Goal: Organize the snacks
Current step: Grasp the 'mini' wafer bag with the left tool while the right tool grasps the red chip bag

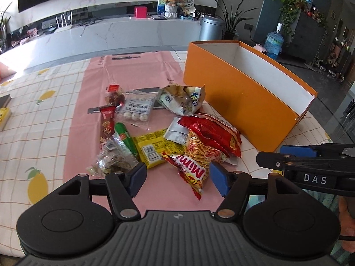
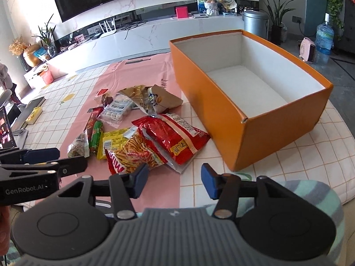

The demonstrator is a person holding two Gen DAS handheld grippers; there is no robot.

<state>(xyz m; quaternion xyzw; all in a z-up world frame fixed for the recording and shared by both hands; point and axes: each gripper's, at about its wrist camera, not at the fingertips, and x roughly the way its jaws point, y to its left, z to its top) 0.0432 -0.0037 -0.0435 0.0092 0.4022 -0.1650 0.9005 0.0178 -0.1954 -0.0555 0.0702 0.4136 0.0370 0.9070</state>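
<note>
A pile of snack packets lies on a pink mat (image 1: 93,84): a red-orange Mimi stick bag (image 1: 195,155) (image 2: 133,153), a red bag (image 1: 213,130) (image 2: 173,137), a yellow packet (image 1: 153,148), a green sausage (image 1: 125,137), a clear bag of white balls (image 1: 136,108) and a crumpled tan bag (image 1: 182,97) (image 2: 153,97). An open orange box (image 1: 239,102) (image 2: 208,108) stands to the right, its white inside bare. My left gripper (image 1: 177,179) is open and empty, just short of the Mimi bag. My right gripper (image 2: 174,181) is open and empty, near the pile's front edge.
The table has a checked lemon-print cloth (image 1: 40,119). A yellow book (image 1: 4,117) lies at its left edge. A white TV cabinet (image 1: 124,33) and a metal bin (image 1: 210,27) stand beyond the table. A striped cloth (image 2: 310,190) lies at the near right.
</note>
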